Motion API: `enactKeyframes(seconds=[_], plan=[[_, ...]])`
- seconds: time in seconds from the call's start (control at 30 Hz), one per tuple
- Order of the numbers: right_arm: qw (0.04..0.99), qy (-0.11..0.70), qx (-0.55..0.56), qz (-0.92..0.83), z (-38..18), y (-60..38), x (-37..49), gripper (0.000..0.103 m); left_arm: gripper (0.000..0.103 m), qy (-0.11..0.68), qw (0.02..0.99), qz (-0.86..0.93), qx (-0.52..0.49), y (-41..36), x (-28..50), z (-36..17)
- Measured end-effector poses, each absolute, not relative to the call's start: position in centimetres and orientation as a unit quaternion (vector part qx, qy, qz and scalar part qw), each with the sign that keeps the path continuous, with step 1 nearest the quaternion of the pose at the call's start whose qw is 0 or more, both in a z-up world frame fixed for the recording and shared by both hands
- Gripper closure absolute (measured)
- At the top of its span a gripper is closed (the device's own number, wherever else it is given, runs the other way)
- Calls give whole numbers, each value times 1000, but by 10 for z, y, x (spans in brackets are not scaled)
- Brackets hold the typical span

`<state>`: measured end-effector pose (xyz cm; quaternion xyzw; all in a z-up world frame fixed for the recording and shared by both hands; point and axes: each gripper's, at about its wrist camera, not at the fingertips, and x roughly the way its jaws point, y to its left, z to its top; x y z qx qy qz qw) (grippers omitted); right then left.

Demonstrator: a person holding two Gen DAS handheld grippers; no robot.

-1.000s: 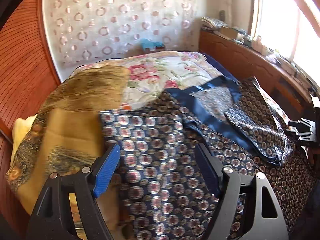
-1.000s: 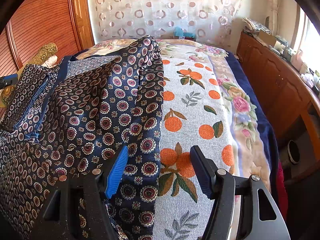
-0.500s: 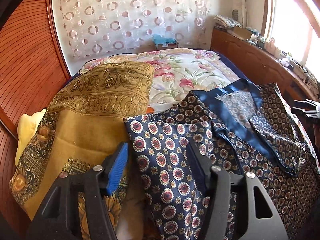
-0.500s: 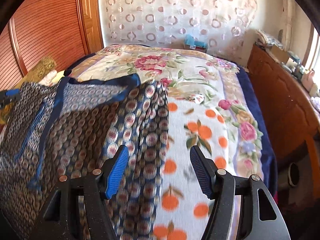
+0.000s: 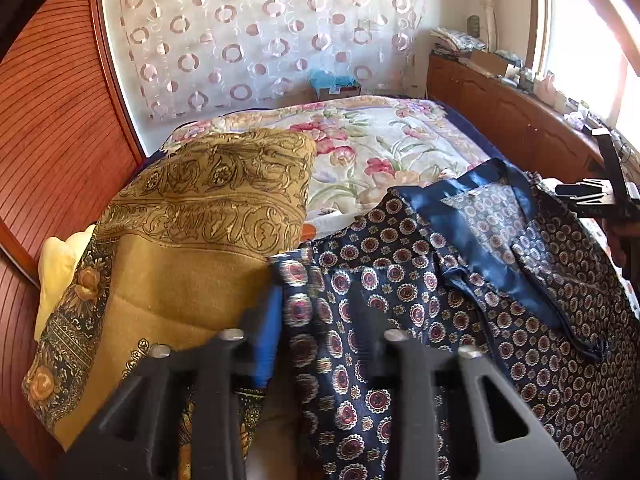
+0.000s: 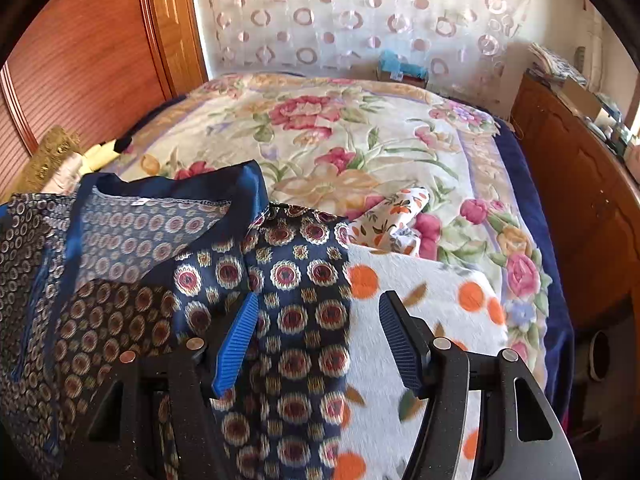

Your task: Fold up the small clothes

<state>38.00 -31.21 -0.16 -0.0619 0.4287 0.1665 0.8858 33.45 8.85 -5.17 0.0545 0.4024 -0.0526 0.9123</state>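
left gripper: your jaws have just been closing on the left edge of the patterned navy garment. Fabric sits between the pads, but motion blur hides whether they press on it yet. Treat the grip as unconfirmed.

right gripper: your jaws stand apart over the garment's right edge. Cloth lies between them, the pads don't touch it, nothing is held.

garment: spread on the near part of the bed, blue collar toward the far side, right edge overlapping the orange-print blanket.

risk, left side: the gold scarf lies just beside the left pad. Bite too far left and you catch it too, and it drags into the fold.

risk, thin bite: the garment looks slick and satin-like. If the left pads only catch the hem, it probably slides out when you lift.

risk, right side: the right jaws straddle the seam between garment and orange-print blanket. Close low and you likely pinch the blanket underneath as well. Keep the bite on the navy edge only.

risk, uneven lift: if you raise the left before the right has a hold, the cloth skews and the fold comes out crooked.

risk, small cloth: an orange-print rag sits crumpled just beyond the garment on the floral bedspread. A far-side fold could land on it and bunch.
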Motion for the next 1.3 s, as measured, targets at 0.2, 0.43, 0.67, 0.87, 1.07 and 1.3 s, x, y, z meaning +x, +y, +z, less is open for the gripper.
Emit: enactKeyframes(seconds=[0.2,0.43,0.67,0.87,1.07,1.3], plan=[[886,425,-60,173,-4,-308,383,54,71,405,911,-55,52,91,335,-52],[885,424,-74,181,-2,-304,379,79,71,412,908,-55,48,92,340,-55],[885,419,-80,187,-2,-303,374,101,99,404,911,-60,57,86,333,-53],[900,388,-63,187,16,-310,353,101,100,373,923,-83,46,77,309,-27],[914,354,-55,190,44,-320,307,101,100,340,934,-98,42,76,265,2],[924,325,-55,194,59,-332,237,101,100,319,940,-116,38,79,207,13]])
